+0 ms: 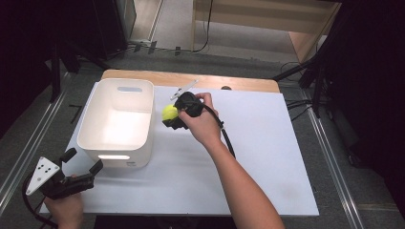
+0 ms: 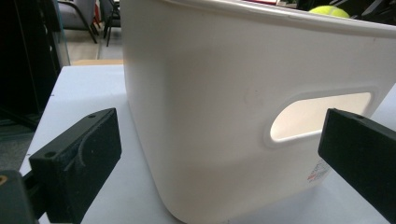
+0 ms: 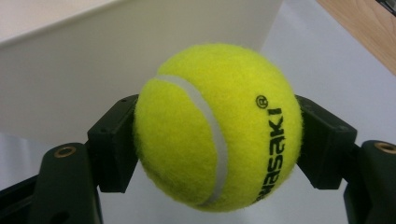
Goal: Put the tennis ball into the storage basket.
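Firmly clamped: right gripper [image 3: 217,140] pinches the tennis ball [image 3: 218,126] between both pads, ball lifted off the white table [image 1: 267,143]. From above, ball [image 1: 169,112] sits just past the 3 o'clock rim of the white bin [image 1: 86,129], near its far corner, beside it rather than over it. Left gripper [image 1: 83,161] rests at the bin's 7 o'clock corner, jaws apart, nothing between them, facing the bin's handle slot [image 2: 317,114].
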